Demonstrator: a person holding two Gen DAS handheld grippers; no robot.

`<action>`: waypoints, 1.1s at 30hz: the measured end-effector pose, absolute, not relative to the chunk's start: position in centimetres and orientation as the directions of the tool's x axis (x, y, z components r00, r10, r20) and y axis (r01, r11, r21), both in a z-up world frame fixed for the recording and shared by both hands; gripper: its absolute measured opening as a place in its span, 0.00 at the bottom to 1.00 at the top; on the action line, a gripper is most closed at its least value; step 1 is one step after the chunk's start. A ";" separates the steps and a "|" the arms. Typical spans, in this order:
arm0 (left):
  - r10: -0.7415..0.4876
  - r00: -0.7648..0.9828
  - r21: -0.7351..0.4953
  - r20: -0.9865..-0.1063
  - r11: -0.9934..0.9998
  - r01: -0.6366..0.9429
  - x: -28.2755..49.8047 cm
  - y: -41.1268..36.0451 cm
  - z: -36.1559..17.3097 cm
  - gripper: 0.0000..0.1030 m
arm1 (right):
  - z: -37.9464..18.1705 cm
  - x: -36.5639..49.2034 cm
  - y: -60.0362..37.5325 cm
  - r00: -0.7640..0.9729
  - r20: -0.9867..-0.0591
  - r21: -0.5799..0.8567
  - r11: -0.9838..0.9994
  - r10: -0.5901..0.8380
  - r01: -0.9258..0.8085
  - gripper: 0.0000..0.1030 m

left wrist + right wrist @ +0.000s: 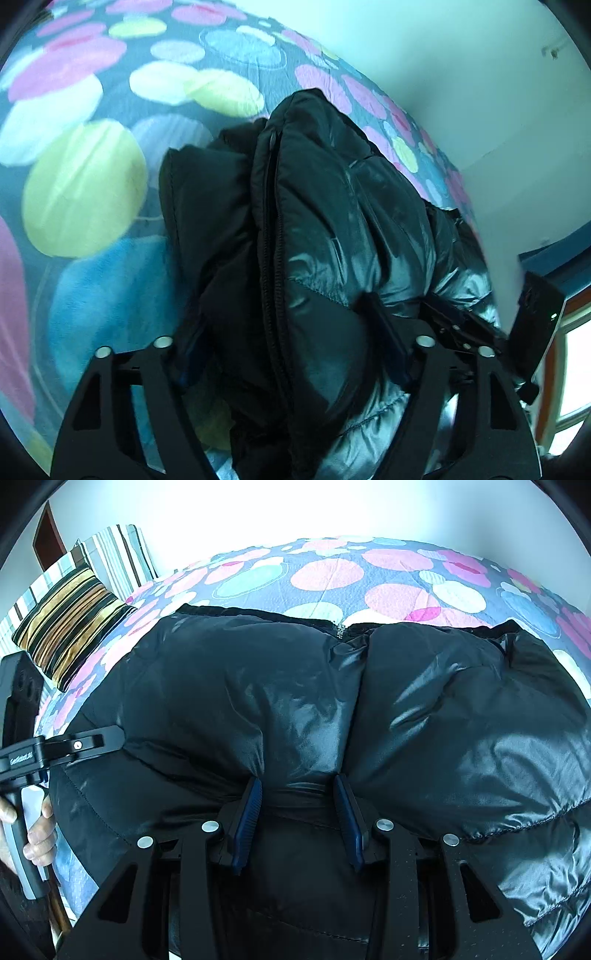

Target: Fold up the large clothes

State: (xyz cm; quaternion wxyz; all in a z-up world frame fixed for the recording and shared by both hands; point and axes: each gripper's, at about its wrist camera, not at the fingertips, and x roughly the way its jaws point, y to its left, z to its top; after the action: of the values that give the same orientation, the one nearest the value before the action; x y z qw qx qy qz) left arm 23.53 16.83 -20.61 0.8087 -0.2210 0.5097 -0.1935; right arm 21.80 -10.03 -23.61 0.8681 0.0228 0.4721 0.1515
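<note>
Two grippers bite into one black puffer jacket (295, 709), which lies on a bedspread (325, 576) printed with pink, blue and pale circles. Nearest in the right wrist view, the right gripper (297, 786) sits at the lower centre of the frame, its blue-padded fingers (248, 812) pinching a bunched fold of the shiny fabric between them. Beyond that pinch the jacket swells into two padded halves, with a zipper pull (340, 628) at its far edge near the frame's middle. At the left edge the left gripper (107, 738) reaches in, touching the jacket's side, and the person's hand (38, 830) holds its handle below. Farther off, at upper left, a striped cushion (72, 624) rests on the bedspread.

In the left wrist view, the left gripper (284, 332) fills the bottom of the frame, its fingers (384, 332) spread wide around a thick doubled bulk of jacket (325, 229) and pressing into it on either side. A zipper line (271, 236) runs up the fold's centre. Behind it the bedspread (85, 184) spreads across the left, and a pale wall (461, 74) occupies the upper right.
</note>
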 end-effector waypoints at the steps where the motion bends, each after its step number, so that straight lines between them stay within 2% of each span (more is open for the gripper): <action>1: -0.544 0.406 -0.559 -0.735 0.824 0.091 23.5 16.8 -20.7 0.63 | -23.6 21.8 -10.0 0.509 -0.813 0.182 0.953 0.284 -0.241 0.40; 3: -0.535 0.417 -0.542 -0.735 0.833 0.114 23.3 16.3 -20.3 0.52 | -23.6 21.8 -10.1 0.508 -0.813 0.182 0.953 0.284 -0.242 0.40; 6: -0.520 0.433 -0.515 -0.736 0.846 0.140 23.0 15.7 -19.5 0.42 | -23.7 21.9 -10.1 0.509 -0.813 0.178 0.954 0.281 -0.242 0.40; 9: -0.505 0.452 -0.492 -0.735 0.856 0.156 22.8 15.2 -18.5 0.36 | -23.7 21.9 -10.1 0.510 -0.813 0.179 0.954 0.281 -0.240 0.40; 18: -0.462 0.518 -0.416 -0.720 0.885 0.210 21.7 12.7 -14.4 0.30 | -23.8 21.9 -10.0 0.510 -0.813 0.178 0.954 0.280 -0.240 0.40; 33: -0.407 0.568 -0.318 -0.715 0.913 0.255 20.4 10.8 -11.1 0.29 | -21.4 22.1 -12.3 0.515 -0.788 0.274 0.941 0.337 -0.197 0.40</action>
State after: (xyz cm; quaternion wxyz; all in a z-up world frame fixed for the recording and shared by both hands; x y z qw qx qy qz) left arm 20.44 10.79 -11.06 0.8810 -0.0897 0.4250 -0.1877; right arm 22.09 -12.34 -21.40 0.8671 0.0750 0.4677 0.1541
